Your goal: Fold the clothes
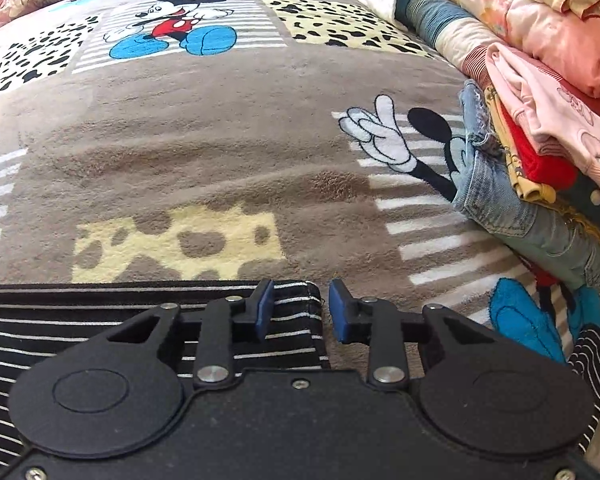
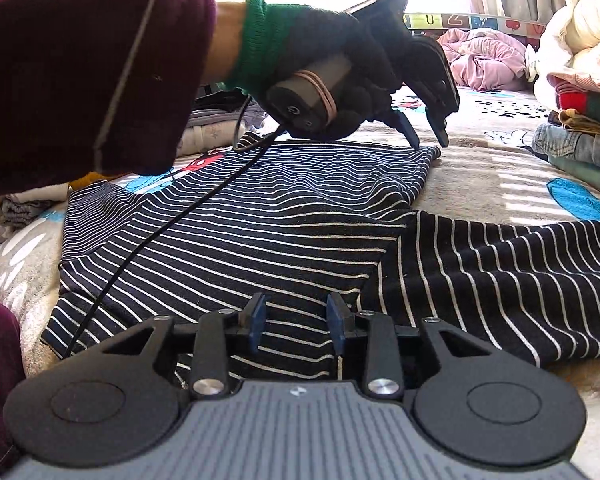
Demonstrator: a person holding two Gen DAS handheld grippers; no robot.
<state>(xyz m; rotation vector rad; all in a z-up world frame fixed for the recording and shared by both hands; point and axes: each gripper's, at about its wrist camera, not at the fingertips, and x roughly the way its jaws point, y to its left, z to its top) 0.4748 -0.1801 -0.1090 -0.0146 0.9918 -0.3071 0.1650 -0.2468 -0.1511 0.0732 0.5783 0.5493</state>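
A black garment with thin white stripes [image 2: 260, 220] lies spread on the plush cartoon-mouse blanket [image 1: 180, 140]. One sleeve [image 2: 500, 280] trails off to the right. My left gripper [image 1: 300, 310] stands open astride the garment's far corner [image 1: 312, 312]; the hem edge lies between the blue pads, with a gap showing on both sides. From the right wrist view, a black-gloved hand [image 2: 340, 52] holds the left gripper [image 2: 430, 145], tips down at that corner. My right gripper [image 2: 296, 322] hovers open over the near edge of the garment, with flat striped cloth under its pads.
A stack of folded clothes [image 1: 540, 168], with jeans at the bottom, sits to the right [image 2: 580, 136]. Rolled bedding [image 1: 520, 8] rises behind it. A pink heap [image 2: 484, 60] lies at the back. A maroon sleeve [image 2: 80, 80] and a black cable [image 2: 180, 220] cross the garment.
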